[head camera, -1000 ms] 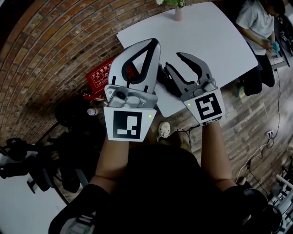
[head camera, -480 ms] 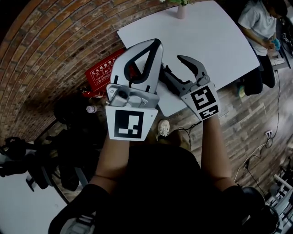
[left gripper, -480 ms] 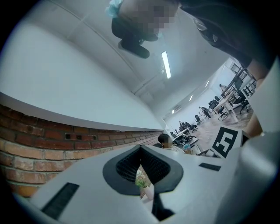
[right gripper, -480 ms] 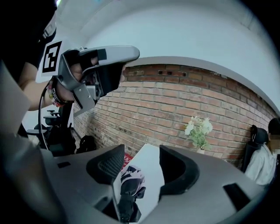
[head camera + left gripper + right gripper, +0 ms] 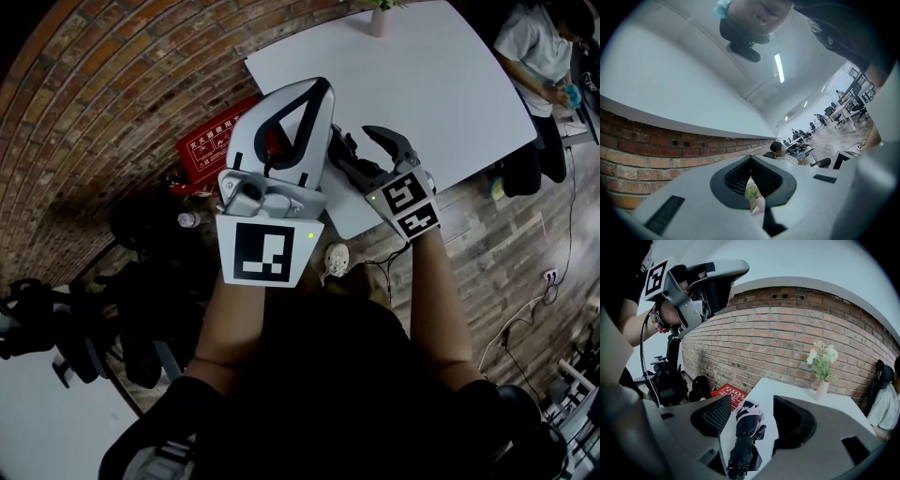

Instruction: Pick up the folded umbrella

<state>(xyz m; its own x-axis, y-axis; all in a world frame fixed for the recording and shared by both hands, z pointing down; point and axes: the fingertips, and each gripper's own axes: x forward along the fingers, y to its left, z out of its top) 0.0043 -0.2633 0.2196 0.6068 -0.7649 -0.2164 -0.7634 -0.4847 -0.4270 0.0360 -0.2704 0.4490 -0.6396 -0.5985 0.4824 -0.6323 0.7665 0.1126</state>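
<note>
Reaching step: the right gripper, jaws just opened wide, aimed down at the folded umbrella lying on the white table, pads clear of it; the left gripper stayed out of it, jaws together, empty; next move probably needed lowering astride the umbrella, then clamping.

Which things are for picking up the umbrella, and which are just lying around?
For the job: folded umbrella; right gripper, jaws just opening, umbrella showing between them ungripped; white table under it.
Lying about: flower vase; red sign; black bag.
</note>
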